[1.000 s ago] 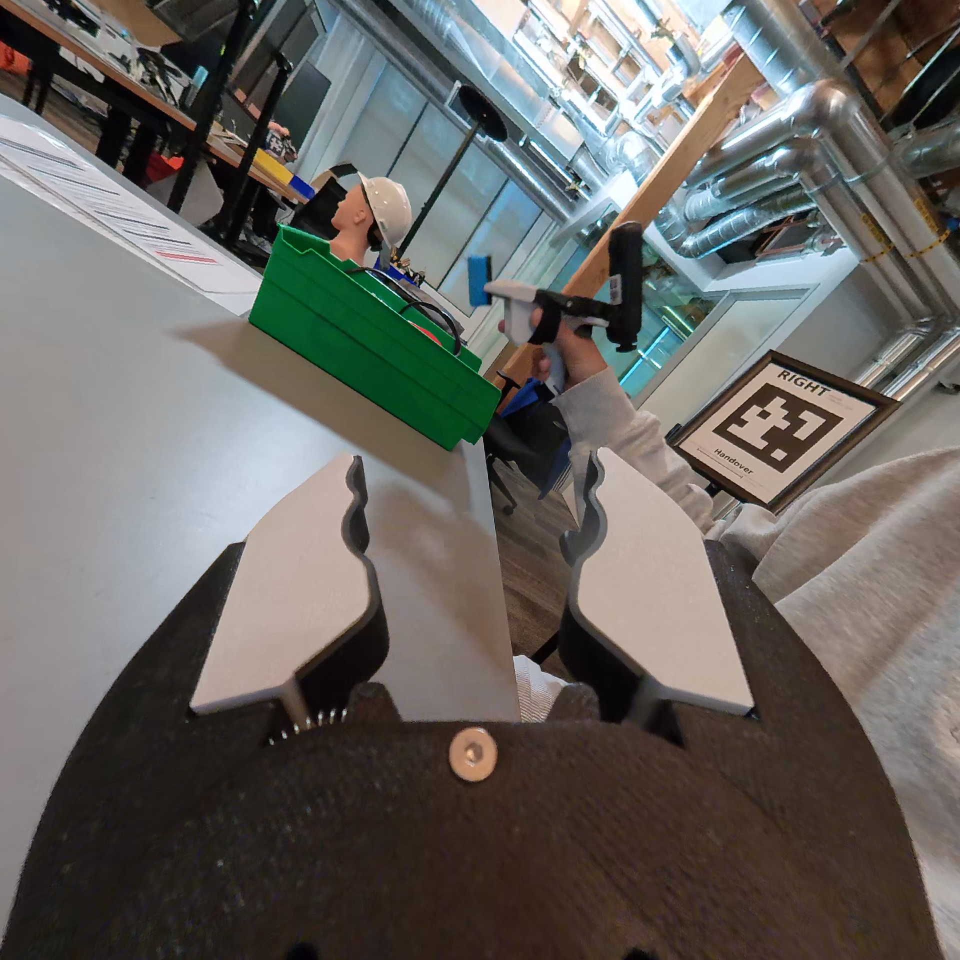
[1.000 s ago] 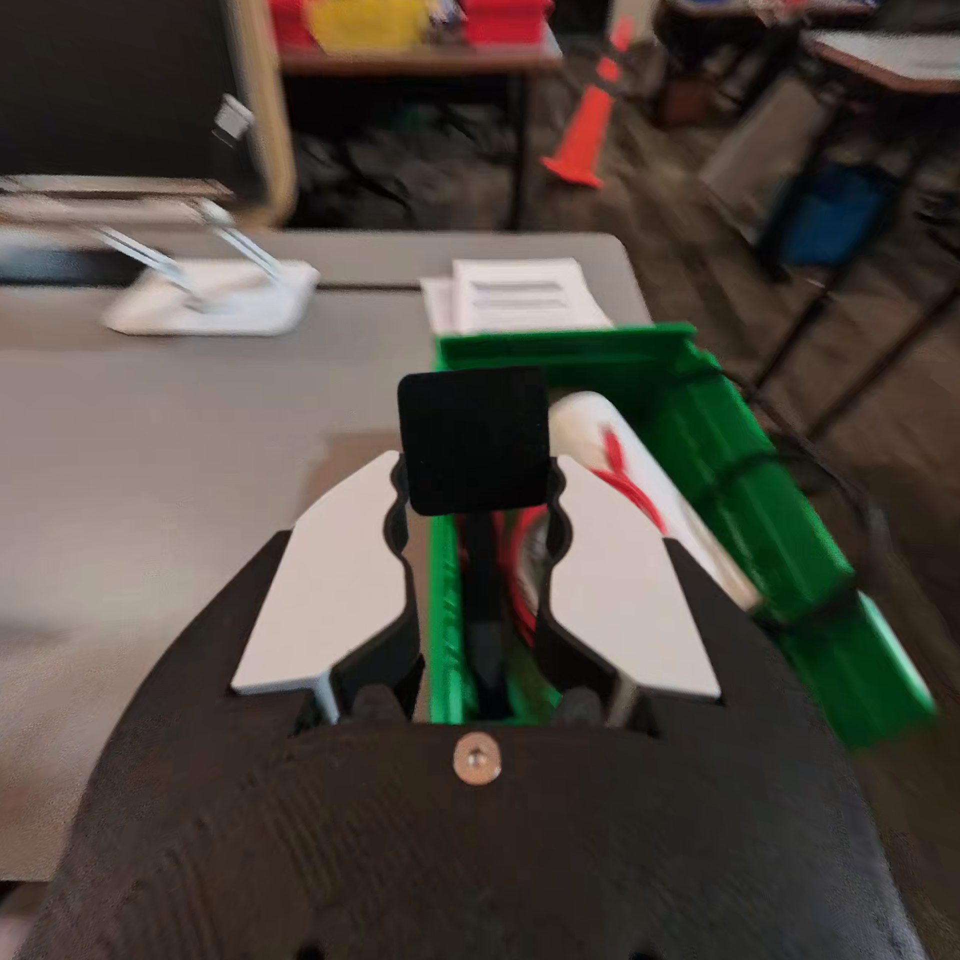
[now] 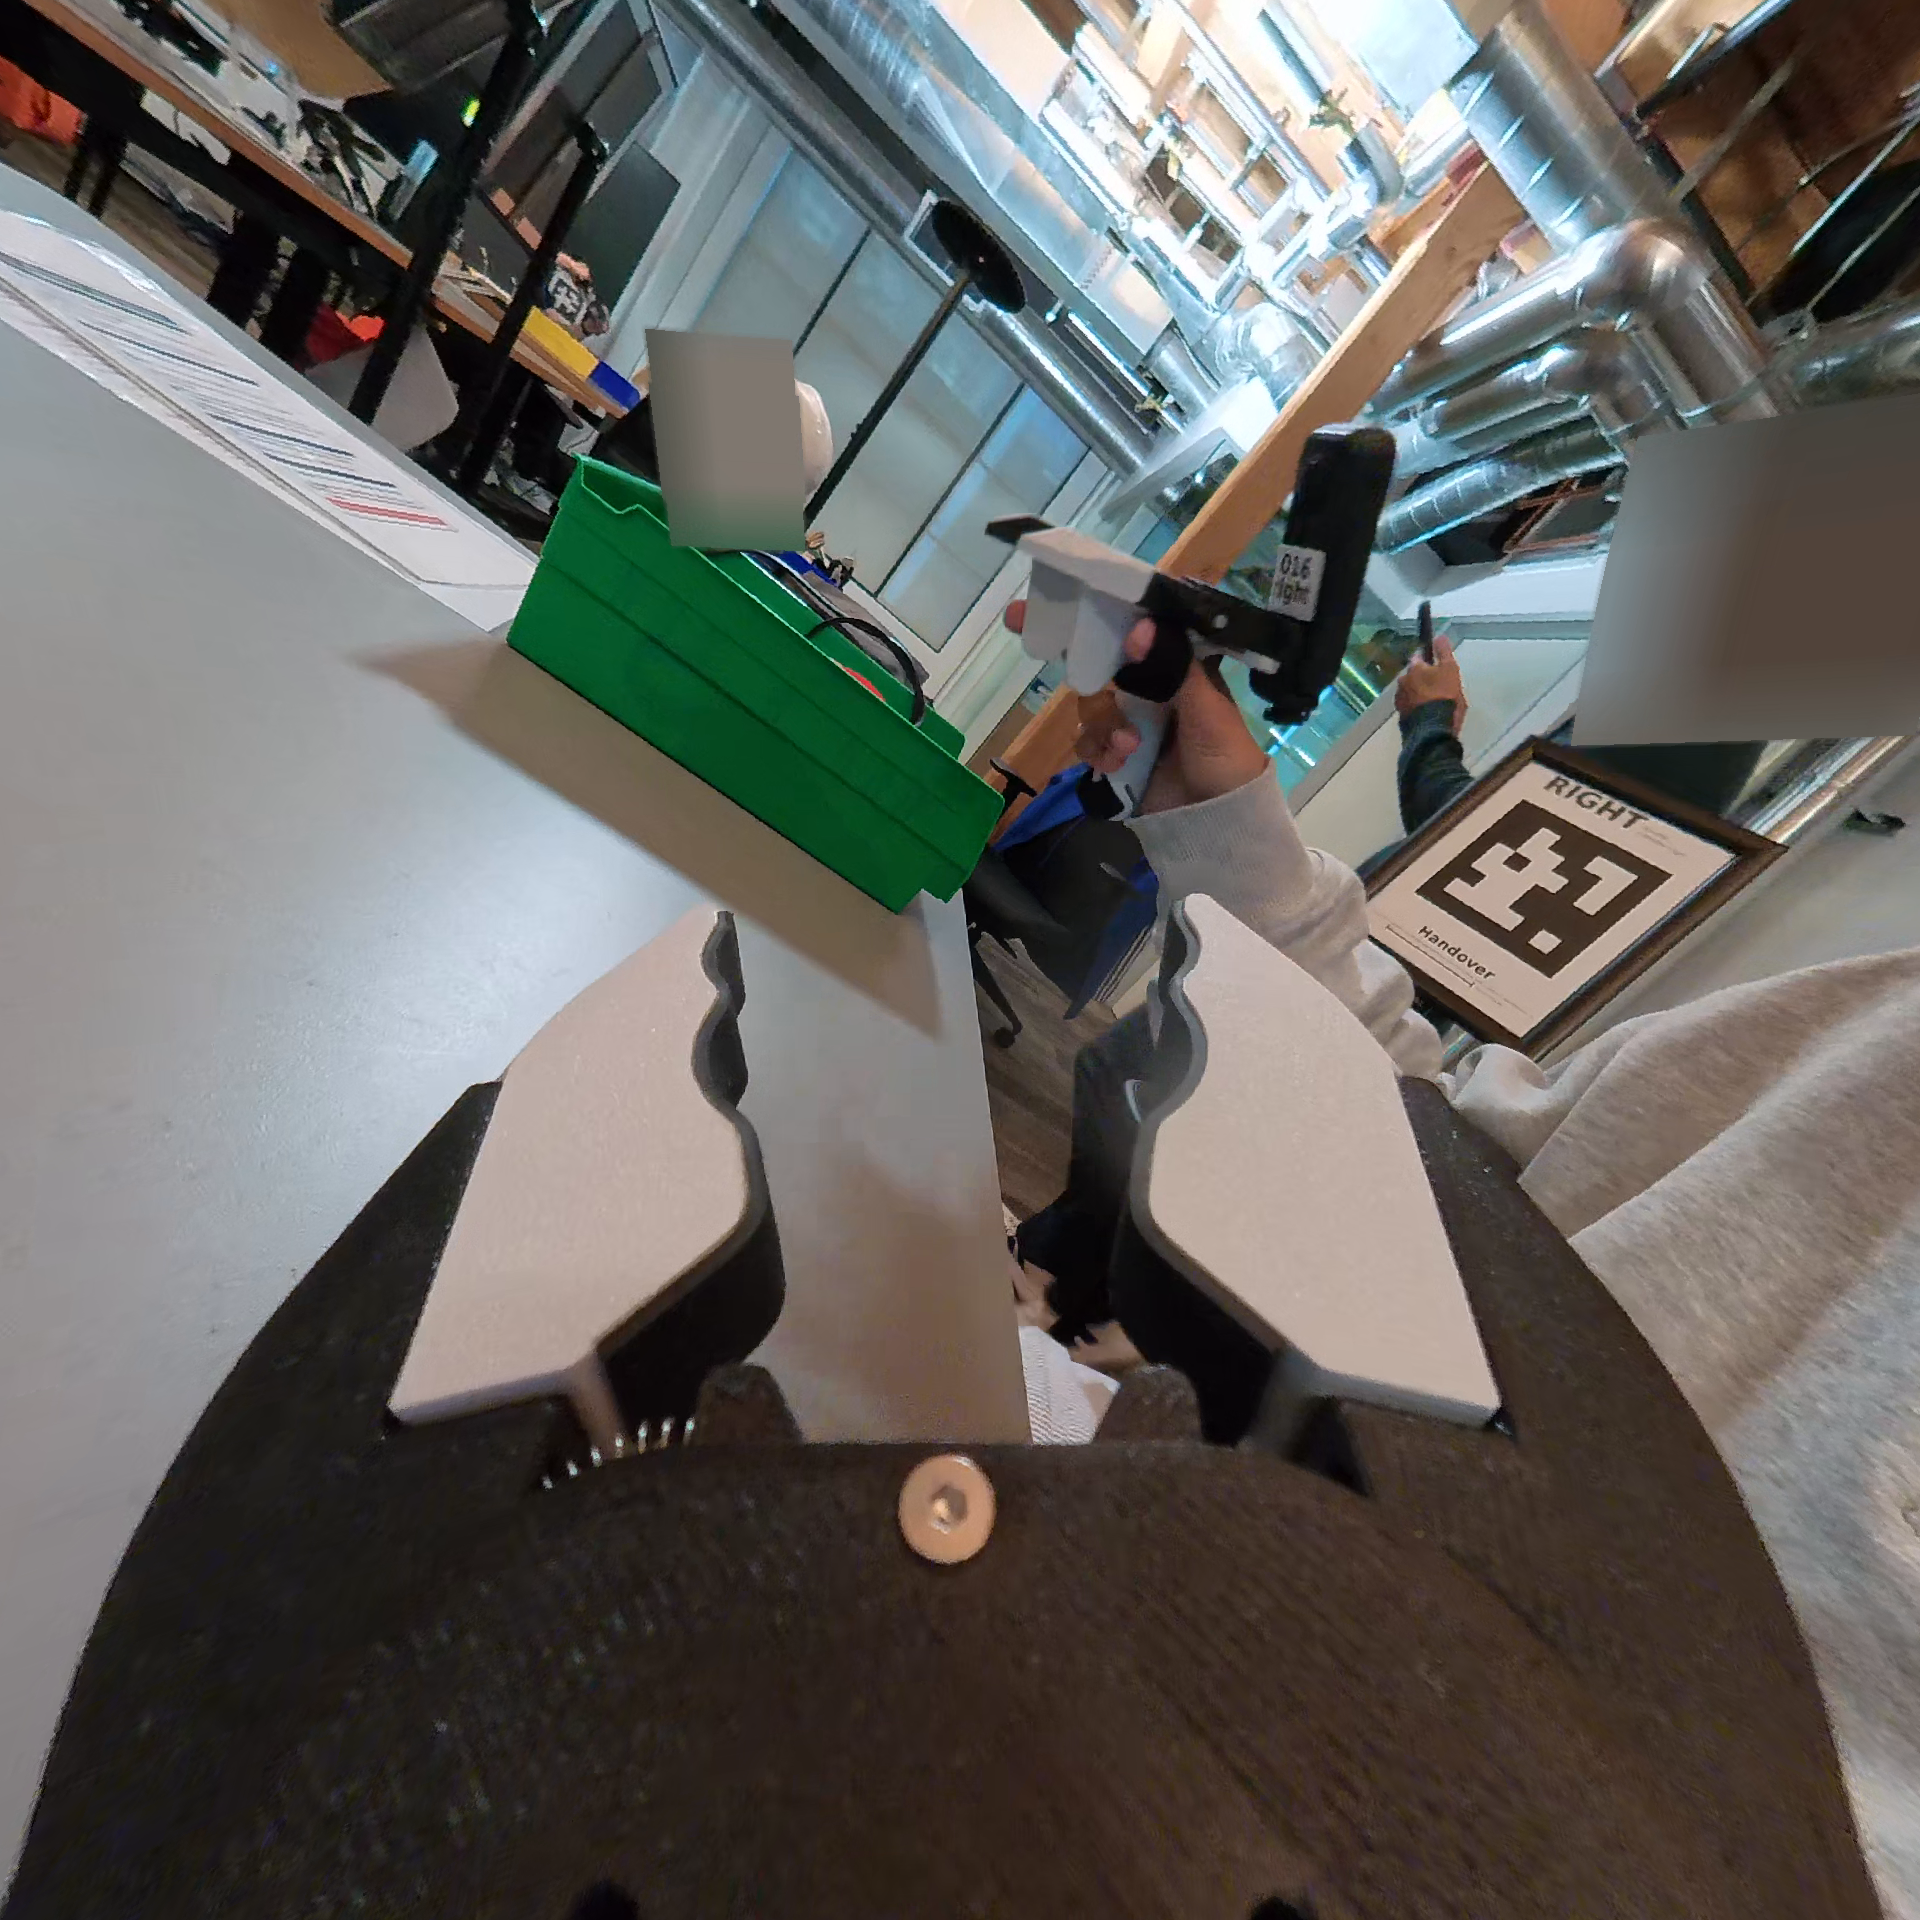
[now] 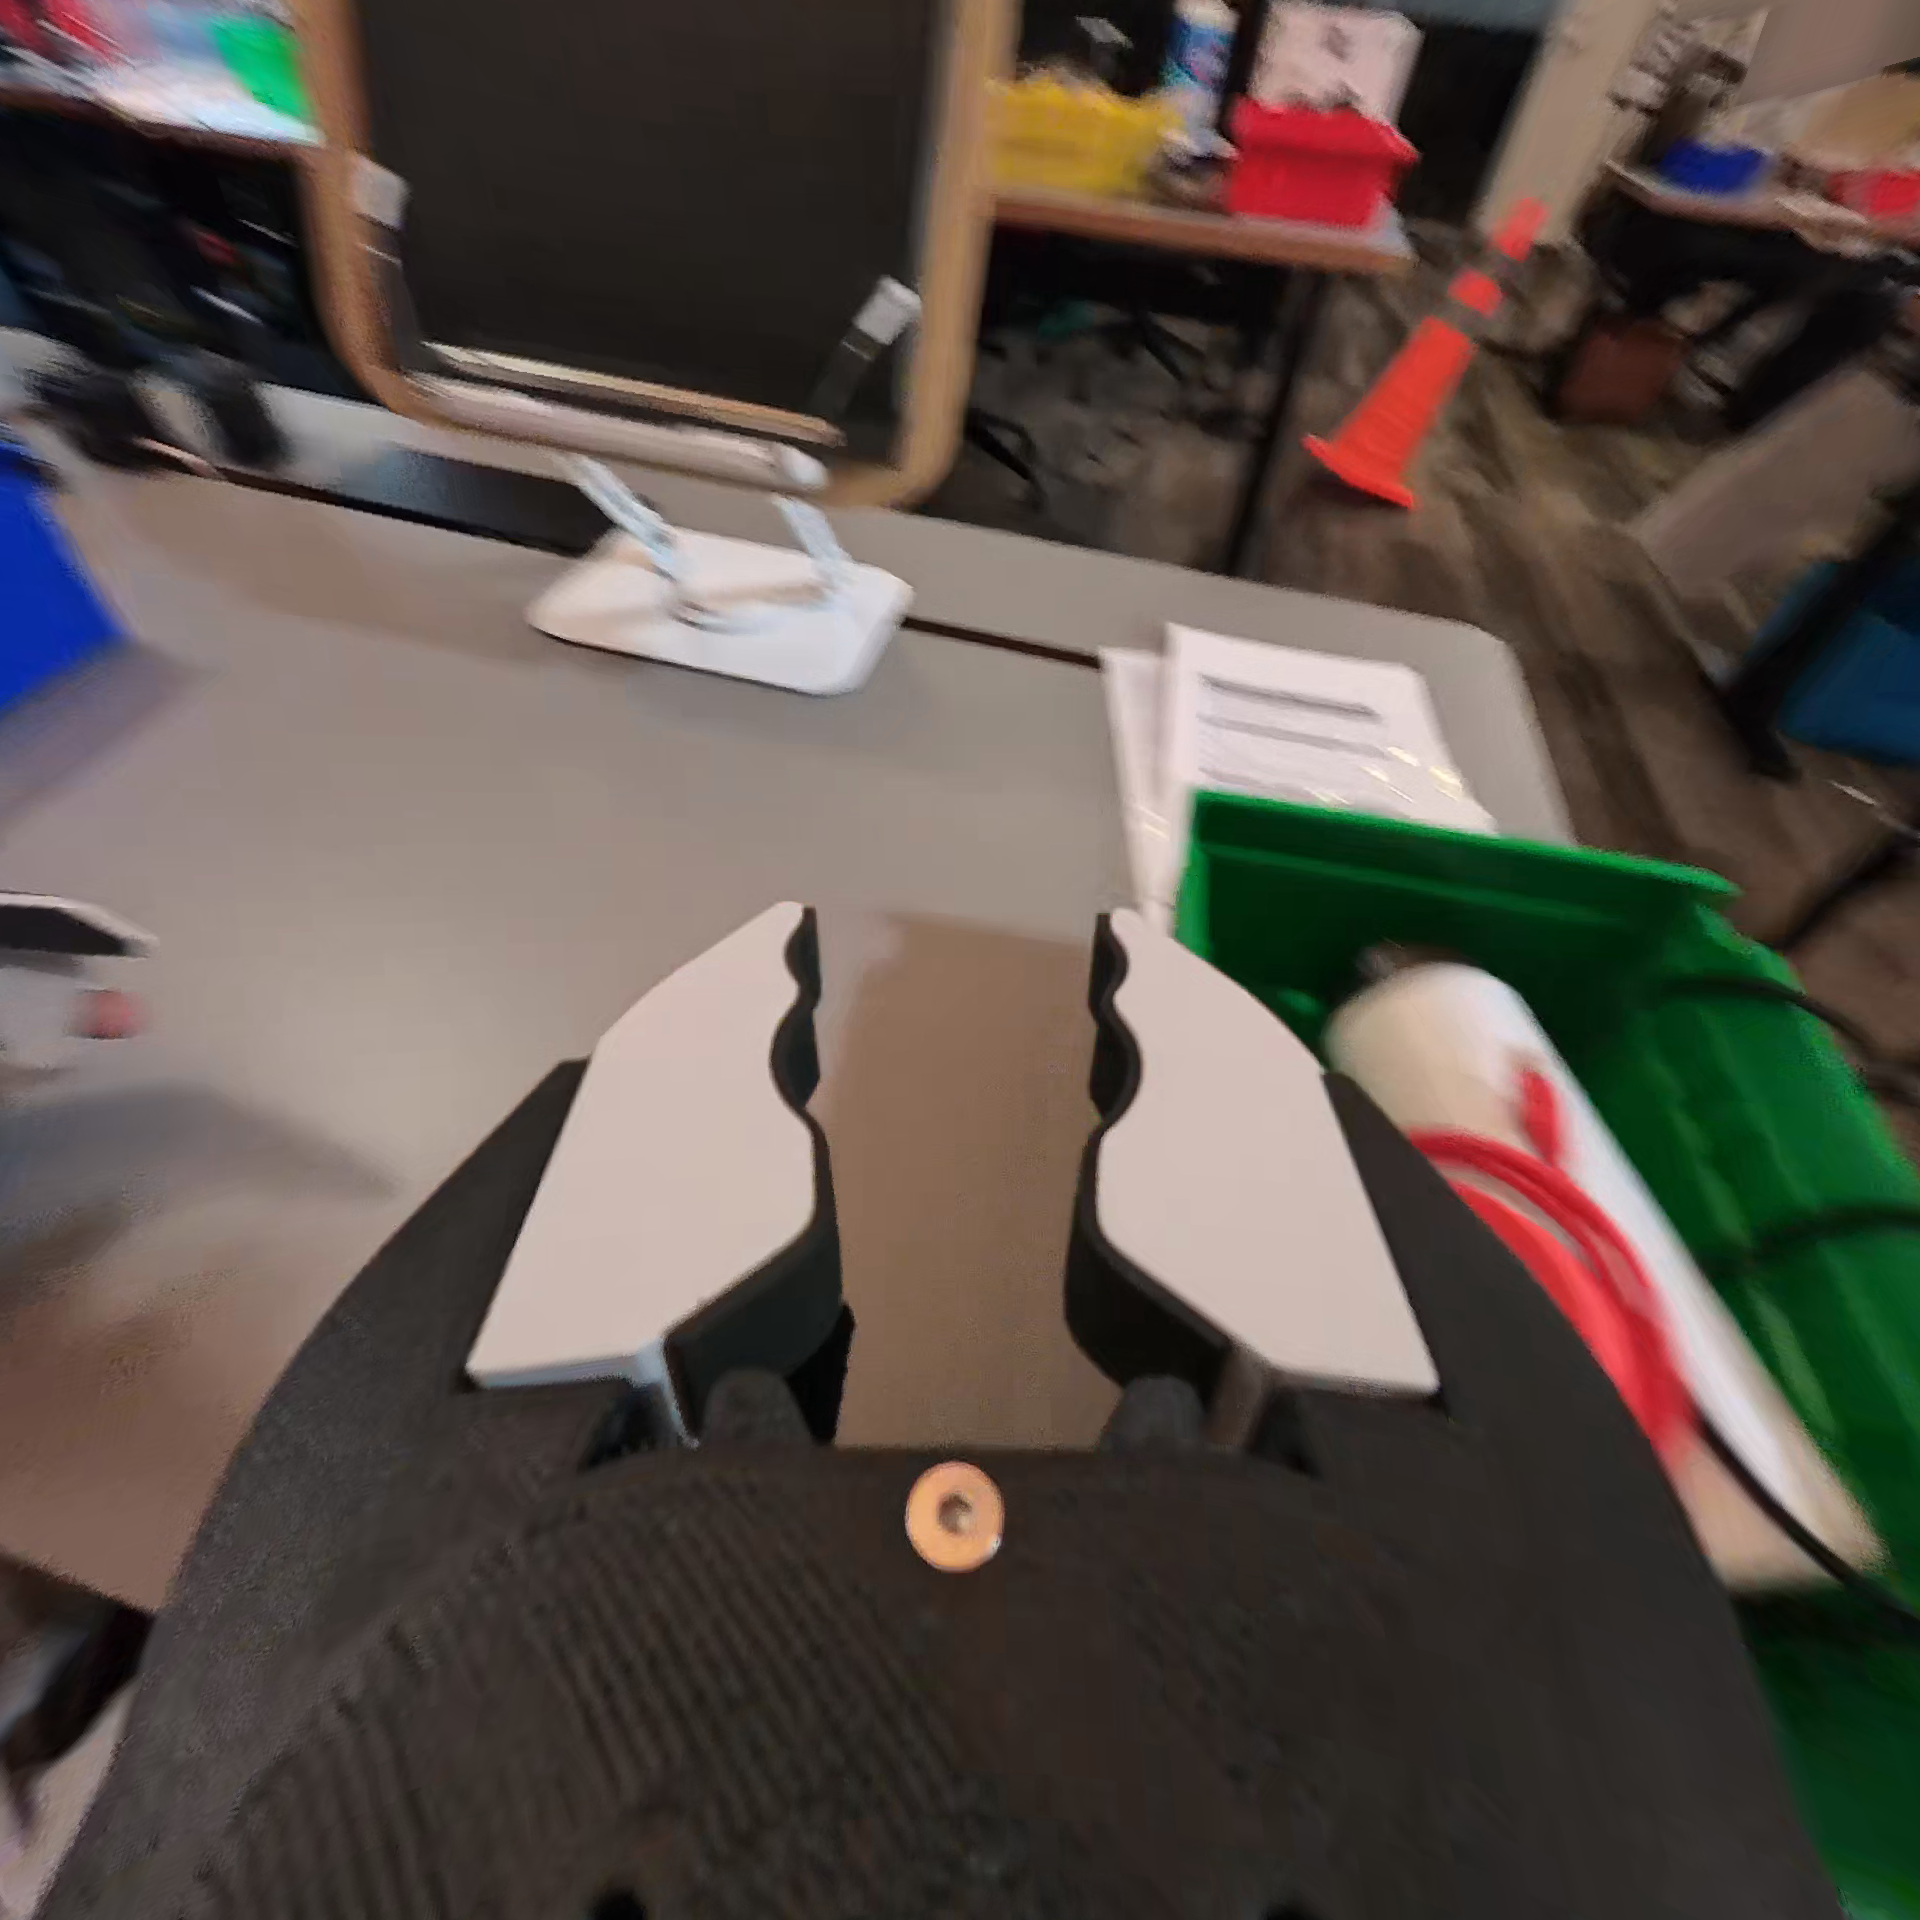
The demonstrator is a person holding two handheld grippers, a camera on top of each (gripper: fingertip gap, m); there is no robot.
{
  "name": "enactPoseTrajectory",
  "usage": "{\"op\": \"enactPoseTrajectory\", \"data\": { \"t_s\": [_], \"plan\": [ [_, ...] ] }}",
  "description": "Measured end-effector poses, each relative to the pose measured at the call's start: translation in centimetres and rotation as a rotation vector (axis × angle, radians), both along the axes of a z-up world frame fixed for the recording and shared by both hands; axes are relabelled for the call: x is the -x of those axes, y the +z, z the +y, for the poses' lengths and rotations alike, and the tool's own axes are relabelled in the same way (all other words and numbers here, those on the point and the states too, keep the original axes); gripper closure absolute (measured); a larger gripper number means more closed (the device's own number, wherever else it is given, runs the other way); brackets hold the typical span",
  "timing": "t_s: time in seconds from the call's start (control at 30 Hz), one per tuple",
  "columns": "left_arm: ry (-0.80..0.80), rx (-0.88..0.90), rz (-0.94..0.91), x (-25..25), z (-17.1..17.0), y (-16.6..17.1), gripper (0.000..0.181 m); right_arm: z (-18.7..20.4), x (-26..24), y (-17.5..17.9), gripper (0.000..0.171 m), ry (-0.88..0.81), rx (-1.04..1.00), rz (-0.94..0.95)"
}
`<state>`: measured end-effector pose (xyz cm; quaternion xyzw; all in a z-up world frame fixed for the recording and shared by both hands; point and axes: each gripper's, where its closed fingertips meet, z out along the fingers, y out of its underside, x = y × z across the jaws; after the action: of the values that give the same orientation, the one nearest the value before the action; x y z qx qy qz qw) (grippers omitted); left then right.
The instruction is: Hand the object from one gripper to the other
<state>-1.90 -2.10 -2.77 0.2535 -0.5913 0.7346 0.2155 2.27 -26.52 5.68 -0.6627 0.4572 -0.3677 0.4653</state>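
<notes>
Between the right tongs: only bare grey counter shows. The fingers stand apart with nothing gripped. Left tongs likewise stand wide apart and hold nothing; the gap frames the counter's near corner and the floor past it.

Object to be handed over: not in either pair of tongs, and I cannot tell from either view where it lies.

Green bin sits on the counter just right of the right tongs, near the counter's edge. Inside it lies a white cylinder with a red cable draped along it. A black cable crosses the bin's far wall. The right wrist view is motion-blurred, so finer contents are unreadable.

From the left wrist view, the right tongs are held up in the air by a hand in a pale grey sleeve, above and beyond the bin's near end, clear of the counter. Left tongs are low over the counter, well apart from the right pair.

Further out on the counter: printed paper sheets just behind the bin, and a white stand base farther back. Off the counter: an orange cone on the floor, and a framed black-and-white marker board leaning by the person.
</notes>
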Motion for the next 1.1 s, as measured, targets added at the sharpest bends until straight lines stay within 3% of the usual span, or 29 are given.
{"op": "enactPoseTrajectory", "data": {
  "t_s": [0.17,0.37,0.53,0.63,0.7,0.83,0.93,1.1],
  "plan": [
    [0.015,-0.004,0.001,-0.2,0.2,0.0,0.106,12.5,0.9,-2.5,0.126,0.345,-0.162,-0.001],
    [0.066,-0.013,0.067,-1.6,1.1,-0.7,0.118,20.7,2.2,-13.2,0.136,0.536,-0.140,0.208],
    [0.148,-0.007,0.075,-3.1,2.8,-0.1,0.132,21.5,2.6,-14.1,0.142,0.602,-0.096,0.200],
    [0.112,0.030,0.065,-2.9,3.9,1.8,0.168,21.2,2.8,-13.6,0.143,0.603,-0.130,0.185],
    [0.121,0.093,0.096,-3.4,5.6,3.8,0.181,21.1,2.8,-13.6,0.143,0.607,-0.145,0.190],
    [0.195,0.211,0.071,-4.5,10.9,9.2,0.181,20.9,2.7,-13.5,0.142,0.596,-0.152,0.190],
    [0.312,0.193,0.032,-5.4,15.8,12.7,0.177,21.0,2.8,-13.6,0.141,0.597,-0.140,0.187],
    [0.693,-0.037,0.033,-10.0,27.0,12.4,0.162,21.2,3.0,-13.9,0.142,0.604,-0.100,0.188]
  ]
}}
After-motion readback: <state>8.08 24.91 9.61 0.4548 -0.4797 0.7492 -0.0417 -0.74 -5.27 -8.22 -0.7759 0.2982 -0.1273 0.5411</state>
